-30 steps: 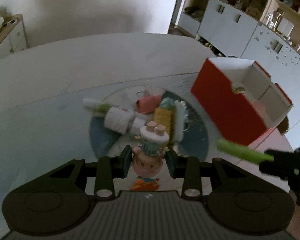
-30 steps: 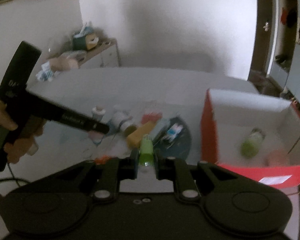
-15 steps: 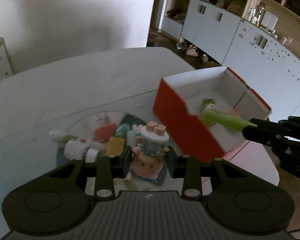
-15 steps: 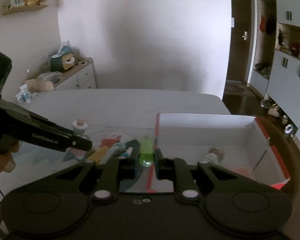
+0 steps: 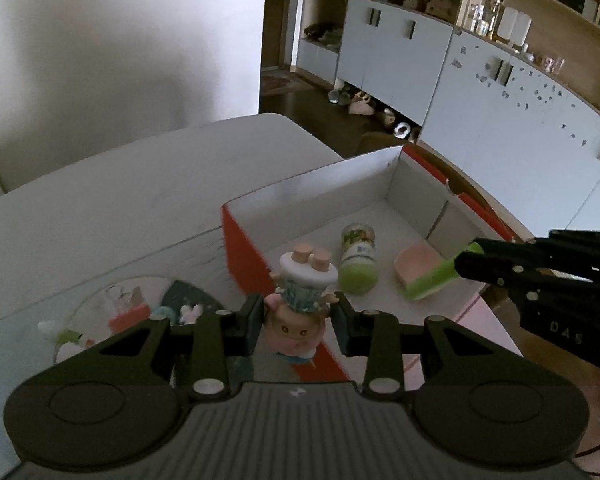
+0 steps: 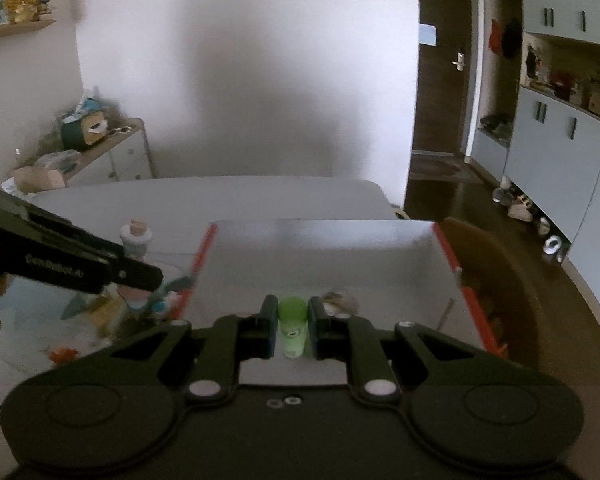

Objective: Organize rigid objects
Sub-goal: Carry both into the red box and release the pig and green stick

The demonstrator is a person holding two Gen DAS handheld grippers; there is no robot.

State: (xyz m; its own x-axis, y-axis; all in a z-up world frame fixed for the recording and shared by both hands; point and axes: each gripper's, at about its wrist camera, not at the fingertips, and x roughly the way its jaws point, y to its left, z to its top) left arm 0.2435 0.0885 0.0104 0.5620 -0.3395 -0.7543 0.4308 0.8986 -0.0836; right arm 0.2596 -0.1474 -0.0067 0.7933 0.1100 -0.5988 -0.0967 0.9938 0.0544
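Note:
My left gripper (image 5: 298, 316) is shut on a small doll figurine (image 5: 300, 308) with a white hat, held at the near left wall of the red box (image 5: 240, 240). My right gripper (image 6: 292, 320) is shut on a green tube (image 6: 292, 326), held over the box's white inside (image 6: 320, 256). In the left wrist view the green tube (image 5: 432, 280) sticks out over a pink item (image 5: 416, 260) in the box. A green bottle (image 5: 358, 260) lies in the box.
Several small objects lie on a round tray (image 5: 140, 312) left of the box, on the grey table (image 5: 100, 200). The left gripper's body (image 6: 60, 260) crosses the right wrist view at left. Cabinets (image 5: 500, 92) stand behind; a chair back (image 6: 512, 280) is right of the box.
Both grippers have moved right from the tray to the box, each keeping its object. The green tube is now over the box's inside and the doll is at its left wall.

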